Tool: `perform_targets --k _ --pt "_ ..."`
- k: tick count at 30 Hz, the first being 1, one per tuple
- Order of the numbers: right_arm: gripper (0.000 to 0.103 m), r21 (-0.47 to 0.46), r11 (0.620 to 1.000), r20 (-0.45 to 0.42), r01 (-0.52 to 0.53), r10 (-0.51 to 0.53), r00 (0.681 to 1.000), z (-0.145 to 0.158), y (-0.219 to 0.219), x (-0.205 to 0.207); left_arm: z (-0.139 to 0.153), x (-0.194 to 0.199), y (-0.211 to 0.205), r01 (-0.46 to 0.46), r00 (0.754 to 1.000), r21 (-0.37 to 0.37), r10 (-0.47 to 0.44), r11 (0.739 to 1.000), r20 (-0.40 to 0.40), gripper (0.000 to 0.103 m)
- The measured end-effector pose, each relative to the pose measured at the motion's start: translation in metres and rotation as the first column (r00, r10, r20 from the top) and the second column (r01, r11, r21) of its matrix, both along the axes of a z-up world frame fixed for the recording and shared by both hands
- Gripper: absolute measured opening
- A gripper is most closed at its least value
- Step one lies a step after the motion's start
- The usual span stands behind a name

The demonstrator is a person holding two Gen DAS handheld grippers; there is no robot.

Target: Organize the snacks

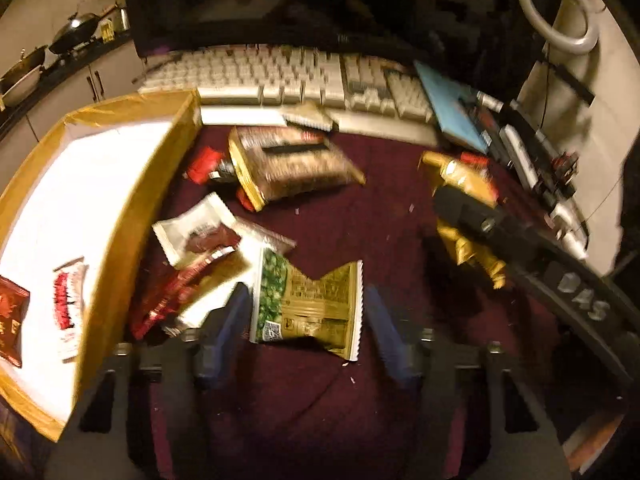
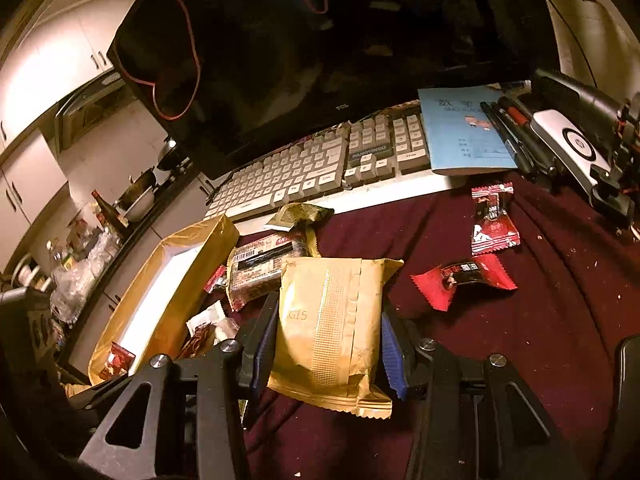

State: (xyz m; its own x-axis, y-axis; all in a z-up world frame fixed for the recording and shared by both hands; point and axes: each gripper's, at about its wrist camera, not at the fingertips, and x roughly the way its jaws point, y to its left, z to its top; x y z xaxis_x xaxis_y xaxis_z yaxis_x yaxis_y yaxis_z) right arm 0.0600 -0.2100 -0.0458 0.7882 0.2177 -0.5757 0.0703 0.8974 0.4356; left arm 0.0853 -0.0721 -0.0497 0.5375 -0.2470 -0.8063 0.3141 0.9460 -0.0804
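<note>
Two tools: right tool (image 2: 326,344) clamps gold packet (image 2: 332,320); left tool (image 1: 306,320) seemingly straddles green packet (image 1: 308,304), unpressed.

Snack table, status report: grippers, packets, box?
Right gripper shut on gold packet. Left gripper open around green packet. Box left, nothing blocking.

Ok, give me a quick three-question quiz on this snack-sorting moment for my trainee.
1. True or false: the right gripper is shut on the gold packet.
2. Which packet lies between the left gripper fingers? A green-and-gold packet, B red candy, C white packet.
3. Fill in: the gold-edged box already holds ___ snacks with red print.

Key: 1 true. 2 A; the fingers straddle it without pressing. 3 two: the dark red packet and the white-and-red packet.
</note>
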Motion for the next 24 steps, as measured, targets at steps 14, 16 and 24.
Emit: perform_targets --k 14,16,24 --pt "0.046 -0.040 0.999 -0.003 -0.007 0.007 1.000 0.000 0.006 0.002 0.013 -0.023 -0.008 -0.003 0.991 0.058 -0.005 0.998 0.133 0.000" --pt "0.046 -0.047 0.999 -0.003 -0.007 0.007 1.000 0.000 0.007 0.002 0.012 -0.022 -0.008 -0.004 0.991 0.059 -0.004 0.998 0.135 0.000" --pt "0.046 -0.055 0.998 -0.007 -0.008 0.008 1.000 0.000 0.008 0.002 0.012 -0.023 -0.005 -0.003 0.993 0.039 -0.002 0.999 0.116 0.000"
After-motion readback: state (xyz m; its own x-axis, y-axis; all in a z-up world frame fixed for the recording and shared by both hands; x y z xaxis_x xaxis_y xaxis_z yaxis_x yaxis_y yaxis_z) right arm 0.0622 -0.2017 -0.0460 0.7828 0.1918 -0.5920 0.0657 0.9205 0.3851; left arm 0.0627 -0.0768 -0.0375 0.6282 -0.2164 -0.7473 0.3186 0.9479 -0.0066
